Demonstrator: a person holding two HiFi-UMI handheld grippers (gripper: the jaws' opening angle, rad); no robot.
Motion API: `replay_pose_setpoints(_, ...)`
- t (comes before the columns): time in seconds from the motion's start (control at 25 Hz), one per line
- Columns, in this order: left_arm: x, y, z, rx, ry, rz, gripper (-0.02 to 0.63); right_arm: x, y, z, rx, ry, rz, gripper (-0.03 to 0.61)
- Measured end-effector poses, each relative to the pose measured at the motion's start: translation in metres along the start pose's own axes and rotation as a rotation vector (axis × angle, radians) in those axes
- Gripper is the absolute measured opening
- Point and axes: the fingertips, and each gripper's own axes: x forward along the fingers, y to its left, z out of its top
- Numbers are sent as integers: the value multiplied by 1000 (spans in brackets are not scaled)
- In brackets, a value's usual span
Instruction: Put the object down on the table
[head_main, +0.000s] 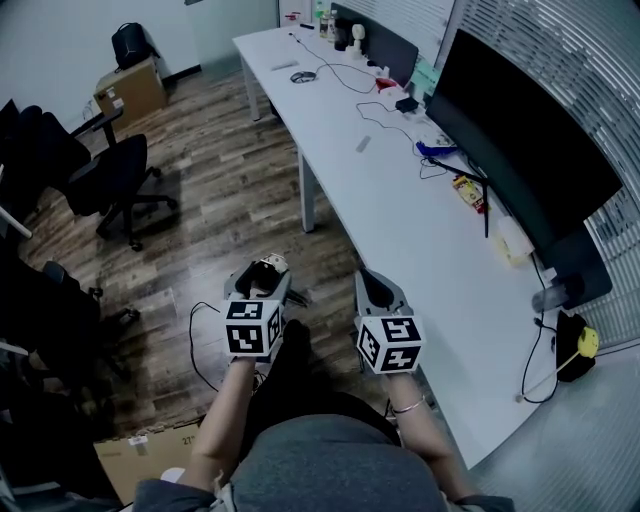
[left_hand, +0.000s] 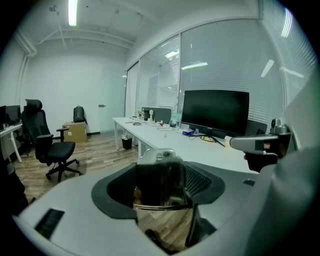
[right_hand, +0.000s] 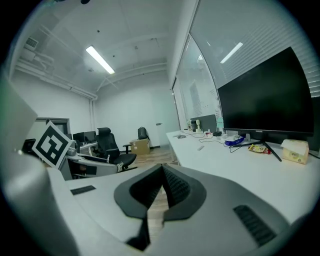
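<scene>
No word, brand or number can be read surely. The cubes on the left gripper (head_main: 265, 272) and the right gripper (head_main: 378, 288) carry only black-and-white square patterns. The cardboard box (head_main: 150, 450), near left, has dark print too small to read.

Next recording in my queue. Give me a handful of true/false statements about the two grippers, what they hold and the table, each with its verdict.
1. The left gripper has a shiny object clamped between its jaws. True.
2. The right gripper is carrying something too. False: its jaws are together with nothing between them.
3. The shiny object already rests on the white table. False: it is held in the air over the wooden floor, to the left of the table.
4. A large dark monitor stands on the table. True.
</scene>
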Motion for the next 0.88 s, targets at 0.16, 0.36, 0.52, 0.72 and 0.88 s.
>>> replay_pose_setpoints(0.16,21,10,7,-7,6,1,299,21,-11,3,7,8,-6,6)
replay_pose_setpoints(0.36,64,26,26,-4,10,-13,299,60,-29,17,16,3,-30,6)
replay_pose_setpoints(0.52,103,46,48,0,3,-23,299,101,-39,33,13,-1,-39,5)
replay_pose_setpoints(0.72,153,72,74,9,17,-50,299,156,-55,52,33,6,-74,6)
replay_pose_setpoints(0.88,188,95,97,21,23,-75,299,194,-66,71,38,3,-110,6)
